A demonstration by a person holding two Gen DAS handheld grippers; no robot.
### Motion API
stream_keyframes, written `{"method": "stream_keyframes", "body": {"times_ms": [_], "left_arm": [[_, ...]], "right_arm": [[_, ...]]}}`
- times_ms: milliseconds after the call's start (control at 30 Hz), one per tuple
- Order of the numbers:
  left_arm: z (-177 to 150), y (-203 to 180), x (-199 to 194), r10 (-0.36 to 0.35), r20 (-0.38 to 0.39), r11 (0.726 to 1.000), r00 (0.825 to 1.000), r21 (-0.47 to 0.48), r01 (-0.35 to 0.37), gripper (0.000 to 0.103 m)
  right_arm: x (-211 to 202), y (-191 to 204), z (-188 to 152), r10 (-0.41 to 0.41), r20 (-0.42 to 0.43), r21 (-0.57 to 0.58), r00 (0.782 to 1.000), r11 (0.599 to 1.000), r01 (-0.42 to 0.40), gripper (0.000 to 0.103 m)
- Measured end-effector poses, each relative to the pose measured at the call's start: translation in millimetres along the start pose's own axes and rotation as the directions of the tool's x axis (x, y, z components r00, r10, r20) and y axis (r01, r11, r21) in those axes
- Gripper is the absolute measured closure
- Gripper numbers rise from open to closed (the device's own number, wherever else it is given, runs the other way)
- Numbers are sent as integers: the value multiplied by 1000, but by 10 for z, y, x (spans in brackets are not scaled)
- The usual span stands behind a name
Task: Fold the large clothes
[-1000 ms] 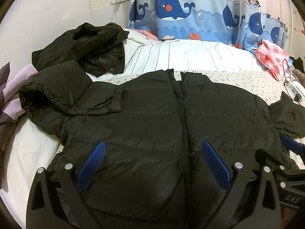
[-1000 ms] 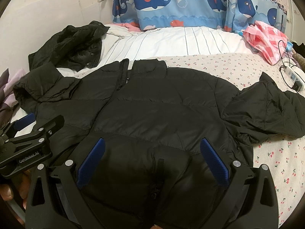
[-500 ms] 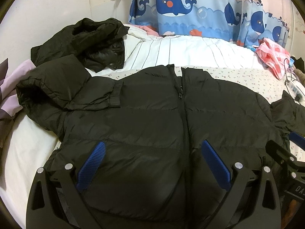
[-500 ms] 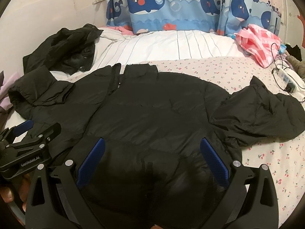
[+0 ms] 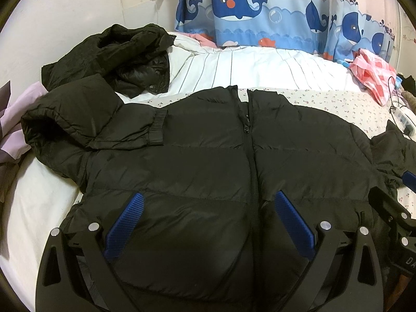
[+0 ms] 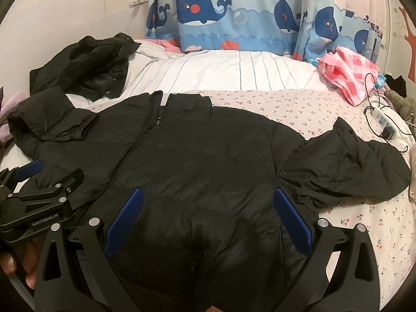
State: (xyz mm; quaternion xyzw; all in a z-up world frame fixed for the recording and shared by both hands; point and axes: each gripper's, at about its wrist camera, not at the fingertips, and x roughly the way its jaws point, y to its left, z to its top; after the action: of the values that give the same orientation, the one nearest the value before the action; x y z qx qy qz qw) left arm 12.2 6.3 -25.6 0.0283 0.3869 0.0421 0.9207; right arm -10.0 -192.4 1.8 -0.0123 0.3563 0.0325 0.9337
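The left hand-held gripper (image 5: 209,221) and the right hand-held gripper (image 6: 208,218) are both held wide open above the hem of the black quilted puffer jacket (image 5: 234,161), nothing being gripped. The jacket is spread front-up on the cherry-print bed sheet (image 6: 299,106), zipped, one sleeve folded across its chest. A second crumpled black coat (image 5: 124,57) is seen beyond, near the whale-print curtain (image 5: 247,7)

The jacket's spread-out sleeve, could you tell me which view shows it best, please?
The right wrist view: the spread-out sleeve lies whole on the cherry-print sheet. The left wrist view catches only part of it at the right edge.
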Motion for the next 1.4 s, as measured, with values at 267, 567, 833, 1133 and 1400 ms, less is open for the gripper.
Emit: {"method": "stream_keyframes", "body": {"times_ms": [267, 567, 833, 1133, 1400], "left_arm": [[0, 1, 3, 1, 1, 1000, 1000, -1, -1, 6], [19, 9, 7, 6, 3, 1000, 1000, 3, -6, 6], [24, 4, 4, 8, 0, 1000, 1000, 5, -8, 6], [51, -4, 9, 11, -5, 1000, 1000, 10, -11, 6], [56, -18, 3, 31, 7, 999, 1000, 23, -31, 6]], "right_arm": [[-10, 37, 1, -17, 10, -16, 1000, 1000, 17, 7], [-39, 77, -6, -32, 21, -30, 999, 999, 33, 7], [-63, 71, -4, -40, 33, -42, 999, 998, 41, 7], [-45, 72, -15, -49, 32, -45, 998, 998, 51, 7], [-3, 15, -10, -5, 6, -14, 1000, 1000, 5, 7]]}}
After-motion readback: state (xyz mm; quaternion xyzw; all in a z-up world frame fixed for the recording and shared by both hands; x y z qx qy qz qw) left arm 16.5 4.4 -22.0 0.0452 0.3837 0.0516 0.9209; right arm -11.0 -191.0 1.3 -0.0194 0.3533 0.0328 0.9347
